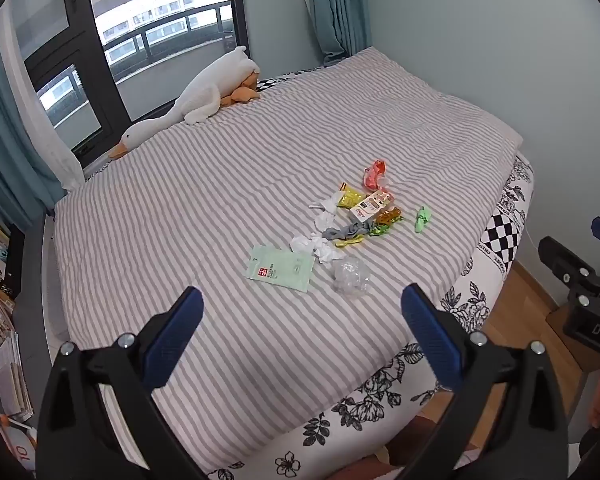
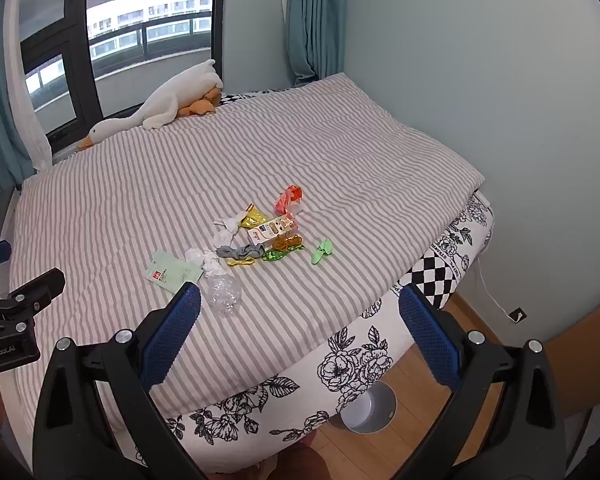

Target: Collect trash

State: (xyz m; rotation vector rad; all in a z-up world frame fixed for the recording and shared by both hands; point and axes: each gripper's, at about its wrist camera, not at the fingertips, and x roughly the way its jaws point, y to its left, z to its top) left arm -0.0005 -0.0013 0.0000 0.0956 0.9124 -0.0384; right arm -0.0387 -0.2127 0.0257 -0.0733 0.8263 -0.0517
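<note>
I hold both grippers wide open and empty above the bed's near edge: left gripper (image 1: 302,322), right gripper (image 2: 300,320). Just beyond the left one lies the crumpled clear plastic (image 1: 351,276), beside the green packet (image 1: 280,267) (nothing blocks either). Farther back, the wrappers (image 1: 374,208) trail away diagonally; the grey bin (image 2: 367,410) stands below on the floor.

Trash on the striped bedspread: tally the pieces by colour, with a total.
Counts are approximate where pieces overlap:
White crumpled tissue: 3
Green: 3 (flat packet, twisted wrapper, foil wrapper)
Yellow wrapper: 2
Orange-red wrapper: 1
Amber wrapper: 1
Grey wrapper: 1
Clear crumpled plastic: 1
White printed carton: 1
Total: 13
</note>
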